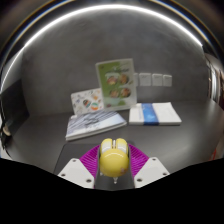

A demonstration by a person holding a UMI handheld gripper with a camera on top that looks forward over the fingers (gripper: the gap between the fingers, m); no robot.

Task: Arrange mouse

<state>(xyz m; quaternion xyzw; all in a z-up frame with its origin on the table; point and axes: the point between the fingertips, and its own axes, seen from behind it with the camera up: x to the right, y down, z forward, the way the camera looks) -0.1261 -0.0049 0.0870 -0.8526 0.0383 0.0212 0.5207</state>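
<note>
gripper (113, 172): seen at the bottom of the gripper view, fingers pointed forward over a grey table (60, 85); purple pads (88, 159) visible on the inner faces.
jaws: drawn narrow, both pads pressed on the sides of the mouse; no gap seen at either side, so a hold is judged.
mouse (113, 155): yellow, rounded, small; held between the fingers, nose forward. Whether it is lifted or resting on the table cannot be told, as its underside is hidden.
booklet (95, 122): striped cover, lying flat just ahead of the fingers, slightly to the left; apart from the mouse.
folded cloth (156, 113): white with a blue band, flat on the table, ahead and to the right, beside the booklet with a gap between them.
upright card (116, 83): green-bordered, pictures on it, standing beyond the booklet.
small card (87, 100): leaning or lying to the left of the upright card, near the booklet's far edge; tilt not clear.
wall sockets (151, 79): pale squares on the far wall, well beyond everything else.
step in hand: carry phase judged; mouse already grasped, not yet placed.
progress: roughly midway, as a judgement; target spot not marked in view.
next move: mouse to be brought forward to free table, probably between booklet and cloth, set down level, then fingers opened.
risk: booklet edge could be clipped if the mouse is lowered too early.
</note>
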